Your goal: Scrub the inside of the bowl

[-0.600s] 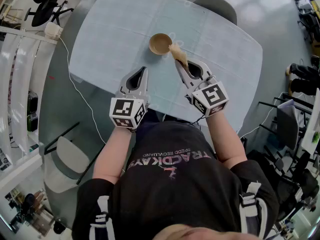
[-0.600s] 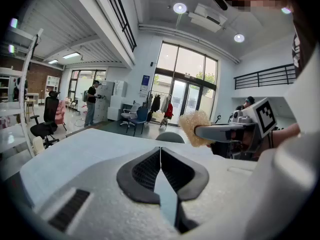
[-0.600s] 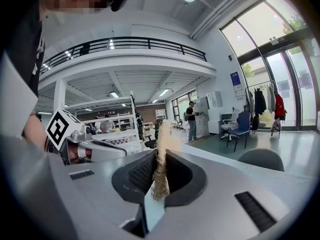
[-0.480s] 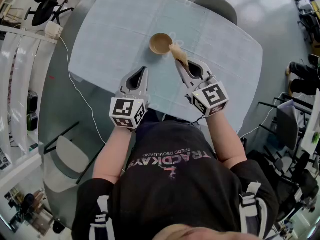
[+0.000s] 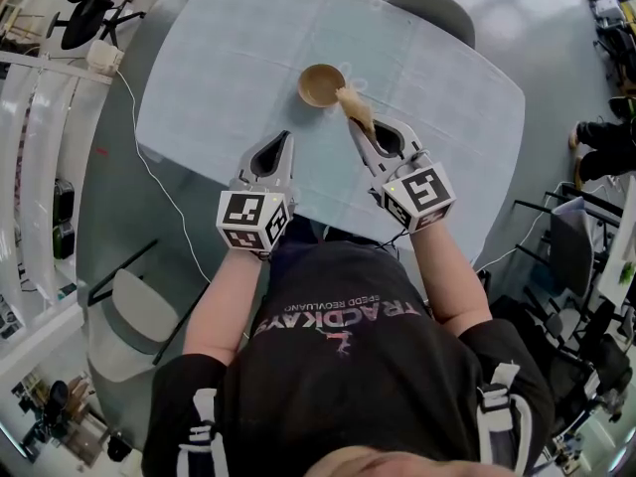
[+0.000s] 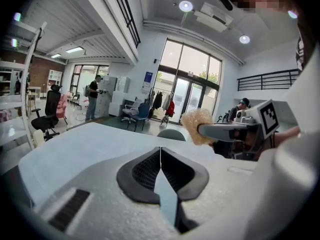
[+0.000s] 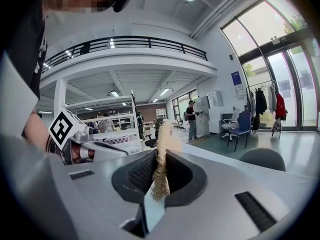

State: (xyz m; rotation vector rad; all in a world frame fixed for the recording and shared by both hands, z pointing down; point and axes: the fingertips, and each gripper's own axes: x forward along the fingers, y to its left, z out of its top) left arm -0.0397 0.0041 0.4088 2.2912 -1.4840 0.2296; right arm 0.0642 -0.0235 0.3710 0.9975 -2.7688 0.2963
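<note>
wooden bowl upright on pale blue table, sponge just beside its rim at 4 o'clock – clamped between right gripper jaws, left gripper at bowl's 7 o'clock – jaws together, empty

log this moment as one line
left gripper: shut, empty | right gripper: shut on sponge | bowl: upright on table, sponge by its rim
</note>
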